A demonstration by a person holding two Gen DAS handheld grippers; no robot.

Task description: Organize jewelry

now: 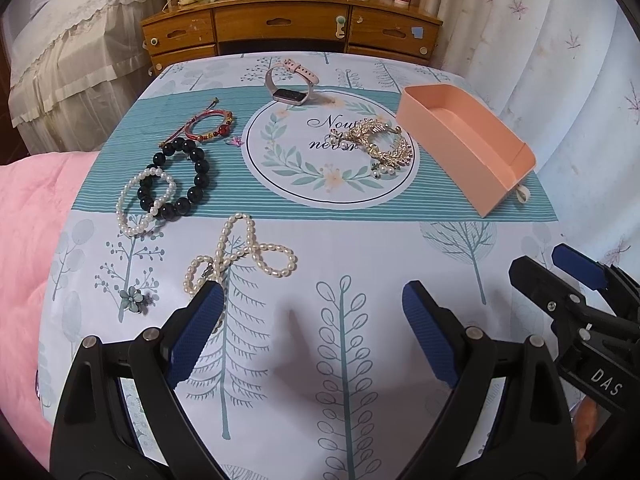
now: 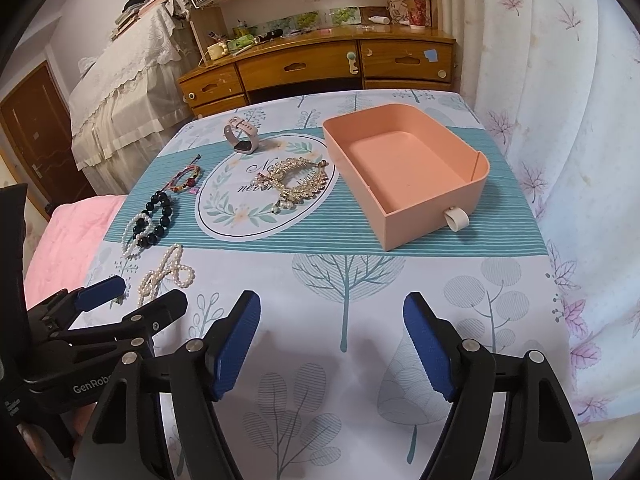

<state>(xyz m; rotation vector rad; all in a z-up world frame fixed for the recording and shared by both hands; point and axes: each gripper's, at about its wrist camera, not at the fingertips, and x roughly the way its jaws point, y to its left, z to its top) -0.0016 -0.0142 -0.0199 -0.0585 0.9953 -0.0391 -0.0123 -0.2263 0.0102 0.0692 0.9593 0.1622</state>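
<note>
Clearly, everything is still lying loose on the patterned tablecloth point(image 1: 360, 240), so the sorting is not yet begun. Going left to right along the near-left part of the cloth: a small flower brooch point(image 1: 135, 299) is sitting by the left edge, a white pearl bracelet point(image 1: 144, 204) is overlapping a black bead bracelet point(image 1: 180, 180), and a red cord bracelet point(image 1: 210, 125) is lying beyond them. The pearl necklace point(image 1: 240, 252) is lying in loose loops just ahead of the left gripper point(image 1: 312, 308), whose jaws are standing spread wide with nothing between them; one end of the strand is touching or passing under the left pad (the pad hides exactly which). Further on, a pink-strapped smartwatch point(image 1: 290, 86) is standing toward the far edge, and a gold-and-pearl hair comb point(image 2: 294, 186) is resting on the round printed medallion at the centre. The empty peach drawer-style box point(image 2: 472, 184) is sitting toward the right edge, its long axis running from near to far.

The right gripper point(image 2: 332, 340) is hovering, likewise spread and empty, over bare cloth near the front edge, with the box ahead and slightly right of it. So the left hand is plainly nearer the necklace and bracelets, which lie ahead and to its left, while the box lies well apart across the cloth (a long carry rightward, I judge).
</note>
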